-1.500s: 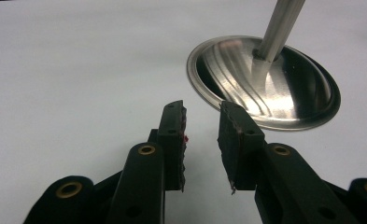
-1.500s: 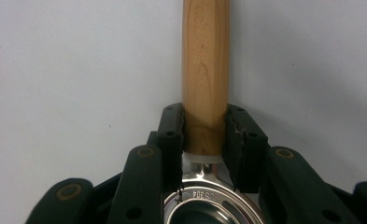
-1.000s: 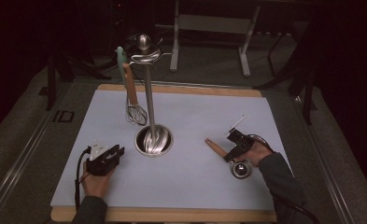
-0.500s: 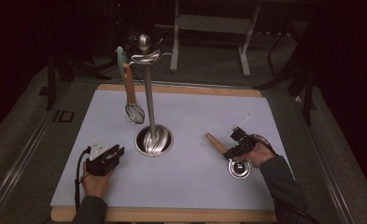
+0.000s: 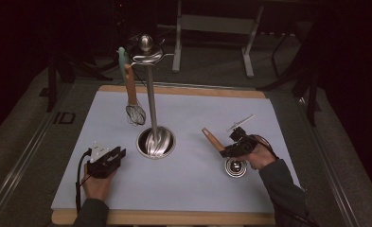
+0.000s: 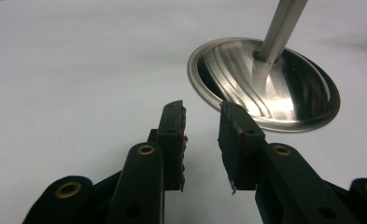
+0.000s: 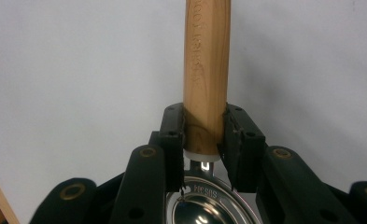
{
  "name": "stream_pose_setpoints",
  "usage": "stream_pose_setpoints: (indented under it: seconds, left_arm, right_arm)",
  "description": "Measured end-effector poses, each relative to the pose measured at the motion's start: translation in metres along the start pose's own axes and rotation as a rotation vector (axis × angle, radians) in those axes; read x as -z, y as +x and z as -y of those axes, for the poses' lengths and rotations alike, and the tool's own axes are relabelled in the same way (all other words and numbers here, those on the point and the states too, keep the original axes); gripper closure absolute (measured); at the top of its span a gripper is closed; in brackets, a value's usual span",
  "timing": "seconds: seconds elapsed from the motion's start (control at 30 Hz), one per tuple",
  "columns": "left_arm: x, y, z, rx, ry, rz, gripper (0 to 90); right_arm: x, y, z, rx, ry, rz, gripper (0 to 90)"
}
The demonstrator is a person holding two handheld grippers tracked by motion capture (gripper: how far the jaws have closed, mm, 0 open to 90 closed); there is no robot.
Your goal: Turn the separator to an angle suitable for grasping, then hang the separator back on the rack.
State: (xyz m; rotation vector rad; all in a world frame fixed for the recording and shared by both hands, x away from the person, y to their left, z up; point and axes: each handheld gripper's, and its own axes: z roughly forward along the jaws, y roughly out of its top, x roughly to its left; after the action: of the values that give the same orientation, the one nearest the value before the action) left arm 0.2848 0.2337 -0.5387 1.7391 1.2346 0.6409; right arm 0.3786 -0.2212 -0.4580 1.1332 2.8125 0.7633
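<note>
A steel utensil stand [image 5: 156,142] with a round base and a tall pole rises mid-mat. A whisk [image 5: 132,104] with a wooden handle hangs from the stand's top ring. My right gripper [image 5: 231,147] is shut on the wooden handle of a ladle [image 5: 211,138], and the ladle's steel bowl [image 5: 235,167] hangs just under the hand. In the right gripper view the handle [image 7: 207,70] stands straight up between my right gripper [image 7: 204,133], both pads pressing on it. My left gripper [image 5: 109,160] rests on the mat left of the base [image 6: 265,84]; here my left gripper [image 6: 202,135] is open and holds nothing.
A pale blue mat [image 5: 188,189] covers a wooden board [image 5: 183,90] whose edge shows at the back and front. Dark metal rails run along both sides. A grey frame with legs [image 5: 212,23] stands behind the table.
My right gripper has risen a little with the ladle, lifting its bowl off the mat. The left gripper, the stand and the whisk have stayed put.
</note>
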Motion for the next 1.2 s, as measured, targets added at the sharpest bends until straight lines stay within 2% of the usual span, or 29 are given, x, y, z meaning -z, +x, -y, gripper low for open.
stream_pose_setpoints:
  seconds: [0.13,0.37,0.8,1.2]
  left_arm:
    - [0.000,0.000,0.000,0.001,-0.001,0.001,71.1]
    - [0.000,0.000,0.000,0.002,-0.002,-0.001,71.1]
    - [0.001,0.000,0.000,0.005,-0.007,-0.004,70.5]
    - [0.001,0.000,0.000,0.005,-0.006,-0.011,67.2]
  right_arm:
    - [0.002,0.005,-0.003,0.013,-0.021,-0.002,71.1]
    - [0.009,0.015,-0.006,0.032,-0.113,0.000,71.1]
    - [0.016,0.031,-0.015,0.066,-0.218,-0.015,71.1]
    - [0.023,0.051,-0.026,0.120,-0.270,-0.037,71.1]
